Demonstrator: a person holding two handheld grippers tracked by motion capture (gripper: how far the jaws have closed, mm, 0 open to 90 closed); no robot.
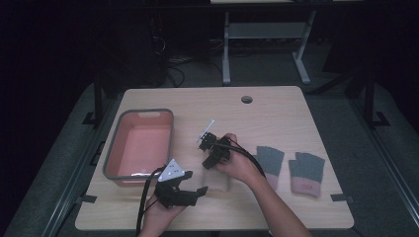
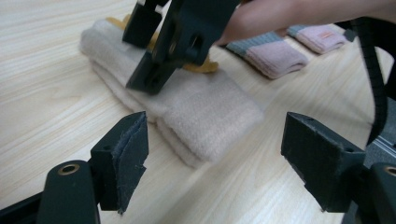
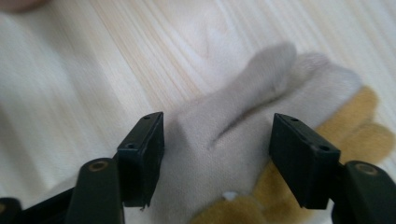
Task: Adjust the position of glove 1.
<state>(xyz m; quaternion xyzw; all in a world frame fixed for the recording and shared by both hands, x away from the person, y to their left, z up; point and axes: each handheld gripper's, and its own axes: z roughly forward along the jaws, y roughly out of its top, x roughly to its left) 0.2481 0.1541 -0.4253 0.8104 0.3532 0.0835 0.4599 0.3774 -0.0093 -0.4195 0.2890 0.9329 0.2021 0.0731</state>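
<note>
A beige knitted glove (image 1: 220,182) with mustard-yellow parts lies flat near the table's front middle. My right gripper (image 1: 208,159) points down onto its far end. In the right gripper view the jaws of that gripper (image 3: 219,135) stand open astride the glove (image 3: 243,93), not closed on it. My left gripper (image 1: 195,183) sits just left of the glove's near end. Its jaws (image 2: 217,144) are wide open, facing the glove's cuff (image 2: 205,109) without touching it. The right gripper (image 2: 140,60) shows beyond, over the glove.
A salmon-pink basin with a grey rim (image 1: 143,112) stands at the left, nothing visible in it. Two grey gloves with pink cuffs (image 1: 270,160) (image 1: 306,173) lie side by side at the right. A cable hole (image 1: 246,99) sits near the far edge.
</note>
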